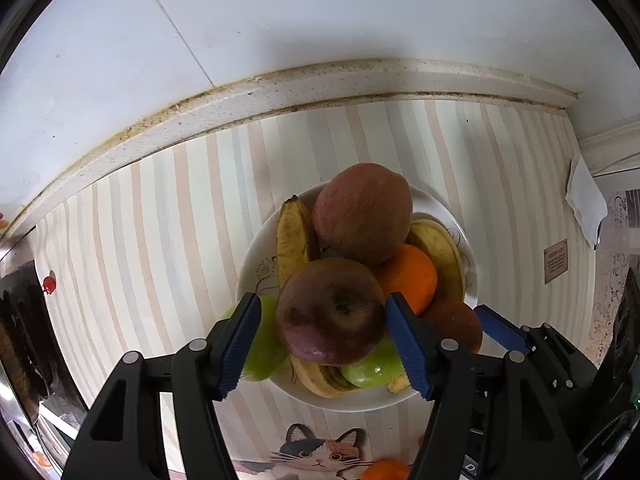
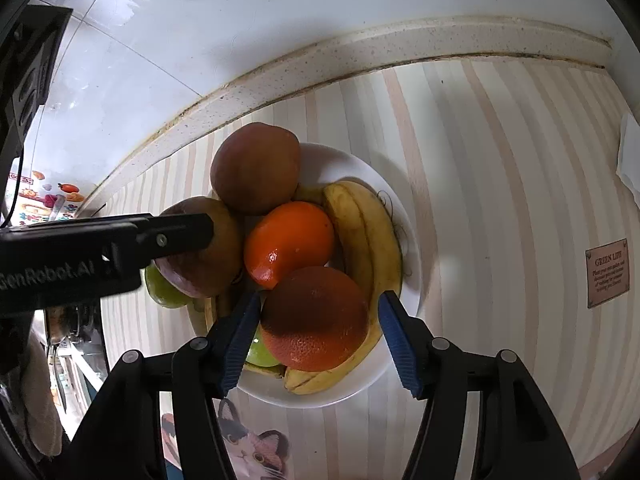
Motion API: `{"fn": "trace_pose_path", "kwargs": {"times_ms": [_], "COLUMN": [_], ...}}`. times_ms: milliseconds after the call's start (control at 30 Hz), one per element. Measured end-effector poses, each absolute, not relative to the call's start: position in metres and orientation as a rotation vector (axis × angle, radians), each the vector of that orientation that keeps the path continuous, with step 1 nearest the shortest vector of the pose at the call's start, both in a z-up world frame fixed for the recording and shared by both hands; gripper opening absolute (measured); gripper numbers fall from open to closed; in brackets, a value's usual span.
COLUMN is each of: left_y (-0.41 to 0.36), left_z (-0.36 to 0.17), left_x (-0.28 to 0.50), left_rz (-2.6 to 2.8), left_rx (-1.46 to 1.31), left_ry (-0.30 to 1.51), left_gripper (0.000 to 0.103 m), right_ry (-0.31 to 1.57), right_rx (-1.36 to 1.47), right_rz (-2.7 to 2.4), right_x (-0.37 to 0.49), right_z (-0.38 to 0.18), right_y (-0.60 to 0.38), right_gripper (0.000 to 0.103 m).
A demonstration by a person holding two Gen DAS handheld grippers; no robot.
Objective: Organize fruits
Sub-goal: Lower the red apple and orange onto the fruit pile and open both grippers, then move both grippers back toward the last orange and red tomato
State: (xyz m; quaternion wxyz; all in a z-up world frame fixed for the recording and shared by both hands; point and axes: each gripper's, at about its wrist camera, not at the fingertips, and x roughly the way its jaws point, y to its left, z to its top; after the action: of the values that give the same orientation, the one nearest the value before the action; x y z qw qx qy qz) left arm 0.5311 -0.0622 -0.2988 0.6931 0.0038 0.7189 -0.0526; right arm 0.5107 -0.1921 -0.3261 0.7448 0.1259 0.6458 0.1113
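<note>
Left to right in the left wrist view: at 9 o'clock of the white plate (image 1: 440, 204) a green apple (image 1: 264, 344) peeks out behind the left gripper's (image 1: 324, 344) near pad. Between the blue fingers (image 1: 240, 344) sits a dark red apple (image 1: 332, 312), stem dimple facing up. The pads flank it at 9 and 3 o'clock, and a thin gap shows on each side, so the fingers look released around it, not clenched. Behind it, at 12 o'clock, lies a bigger red apple (image 1: 362, 216), with a banana (image 1: 294, 236) at 10 o'clock. An orange (image 1: 408, 276) is at 2 o'clock.

In the right wrist view the left gripper's black arm enters from 9 o'clock over that dark apple (image 2: 200, 248). The right gripper (image 2: 320, 336) straddles a rough-skinned orange (image 2: 316, 320) at the plate's near edge. Its left pad is at or just off the skin; the right finger (image 2: 400, 344) stands clear over a banana (image 2: 372, 248), so it is not grasping yet. The banana's long axis runs from 12 to 6 o'clock beside that pad.

Each fruit is round and centred between its own fingers, so either hand need only clench and lift; I judge the left one nearer a clean grip. All the fruit lies heaped on the plate, on the striped desk (image 2: 500, 200).
</note>
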Motion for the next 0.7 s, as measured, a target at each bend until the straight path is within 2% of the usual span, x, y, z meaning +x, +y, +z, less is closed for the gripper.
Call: {"fn": "trace_pose_path", "kwargs": {"times_ms": [67, 200, 333, 367, 433, 700], "left_y": [-0.059, -0.05, -0.038, -0.034, -0.028, -0.004], "left_z": [-0.296, -0.287, -0.276, -0.274, -0.271, -0.275], "left_x": [0.529, 0.522, 0.508, 0.503, 0.492, 0.439], "left_rz": [-0.115, -0.104, -0.085, -0.075, -0.051, 0.004], "left_rx": [-0.004, -0.023, -0.059, -0.064, -0.067, -0.163], "left_ry": [1.599, 1.573, 1.521, 1.508, 1.489, 1.453], "left_gripper": [0.063, 0.063, 0.077, 0.078, 0.088, 0.089], "right_ry": [1.414, 1.406, 1.396, 1.398, 1.396, 1.329], "right_rx": [0.278, 0.288, 0.244, 0.228, 0.176, 0.059], "right_rz": [0.242, 0.237, 0.224, 0.225, 0.215, 0.2], "right_x": [0.51, 0.506, 0.499, 0.497, 0.49, 0.46], "right_z": [-0.326, -0.321, -0.31, -0.307, -0.301, -0.271], "right_y": [-0.192, -0.194, -0.196, -0.197, -0.196, -0.195], "right_gripper": [0.065, 0.074, 0.091, 0.091, 0.094, 0.095]}}
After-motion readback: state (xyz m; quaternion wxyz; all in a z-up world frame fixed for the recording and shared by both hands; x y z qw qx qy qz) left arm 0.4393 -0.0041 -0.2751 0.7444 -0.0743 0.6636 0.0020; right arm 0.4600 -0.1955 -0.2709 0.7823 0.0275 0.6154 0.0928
